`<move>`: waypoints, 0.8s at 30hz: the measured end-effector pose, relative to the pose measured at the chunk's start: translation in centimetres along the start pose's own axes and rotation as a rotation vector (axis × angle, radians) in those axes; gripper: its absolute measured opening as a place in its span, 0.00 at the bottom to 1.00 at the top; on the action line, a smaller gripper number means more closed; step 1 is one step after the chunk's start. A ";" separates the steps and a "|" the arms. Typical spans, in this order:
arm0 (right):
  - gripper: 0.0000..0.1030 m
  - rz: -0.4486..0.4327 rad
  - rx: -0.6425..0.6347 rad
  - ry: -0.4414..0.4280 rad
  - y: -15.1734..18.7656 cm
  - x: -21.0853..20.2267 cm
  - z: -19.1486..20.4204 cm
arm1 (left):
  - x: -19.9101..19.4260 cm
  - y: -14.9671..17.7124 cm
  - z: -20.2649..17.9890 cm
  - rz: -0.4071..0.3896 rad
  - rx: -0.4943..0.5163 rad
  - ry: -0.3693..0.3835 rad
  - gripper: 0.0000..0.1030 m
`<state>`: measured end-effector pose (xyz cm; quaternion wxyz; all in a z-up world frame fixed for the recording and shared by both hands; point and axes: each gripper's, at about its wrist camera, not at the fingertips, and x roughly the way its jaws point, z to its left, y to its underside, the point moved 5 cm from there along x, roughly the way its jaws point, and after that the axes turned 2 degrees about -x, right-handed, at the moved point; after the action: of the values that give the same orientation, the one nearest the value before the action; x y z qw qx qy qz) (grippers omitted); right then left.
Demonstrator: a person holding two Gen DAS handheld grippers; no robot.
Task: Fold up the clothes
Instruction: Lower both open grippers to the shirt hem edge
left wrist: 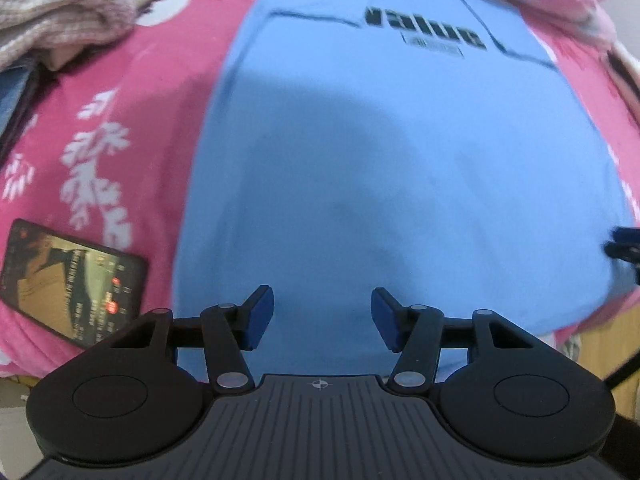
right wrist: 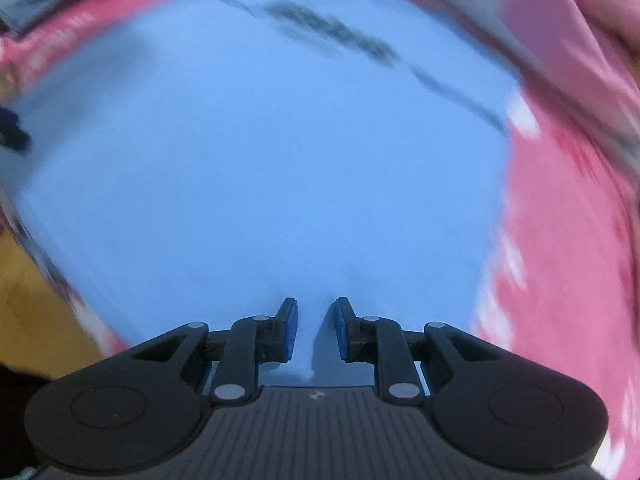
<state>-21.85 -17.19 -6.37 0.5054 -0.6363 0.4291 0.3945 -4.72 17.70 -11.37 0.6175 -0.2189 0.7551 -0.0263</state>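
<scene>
The light blue cotton T-shirt with black letters (left wrist: 400, 160) lies flat on your pink flowery bed cover (left wrist: 132, 120). Your left gripper (left wrist: 322, 318) is spread apart above it, holding nothing. Your right gripper (right wrist: 312, 330) is nearly pressed together, with a ridge of the shirt between its blue pads, but you cannot tell if it pinches.

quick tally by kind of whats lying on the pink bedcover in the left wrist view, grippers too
blue t-shirt: 1
beige knit garment: 1
phone, screen lit: 1
grippers: 2, the left gripper and the right gripper
pink floral bedcover under it all: 1
total: 6
</scene>
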 end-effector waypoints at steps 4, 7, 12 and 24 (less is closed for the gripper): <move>0.20 0.098 0.039 0.013 3.8 -2.2 -2.6 | 0.6 0.4 -0.4 0.023 0.014 -0.008 0.54; 0.20 0.022 0.054 0.014 2.5 -3.8 -4.0 | 0.8 0.6 -0.4 0.029 0.014 -0.014 0.55; 0.20 -0.139 0.024 -0.040 -3.7 -0.5 -5.0 | 1.0 0.7 -0.8 0.039 0.033 -0.029 0.55; 0.20 -0.030 0.089 0.011 1.3 -2.1 -11.2 | 1.1 0.7 -0.5 0.047 0.035 -0.033 0.60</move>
<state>-22.97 -28.04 -2.83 0.5368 -0.6218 0.4391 0.3640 -5.51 17.85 -12.46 0.6340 -0.1906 0.7491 -0.0215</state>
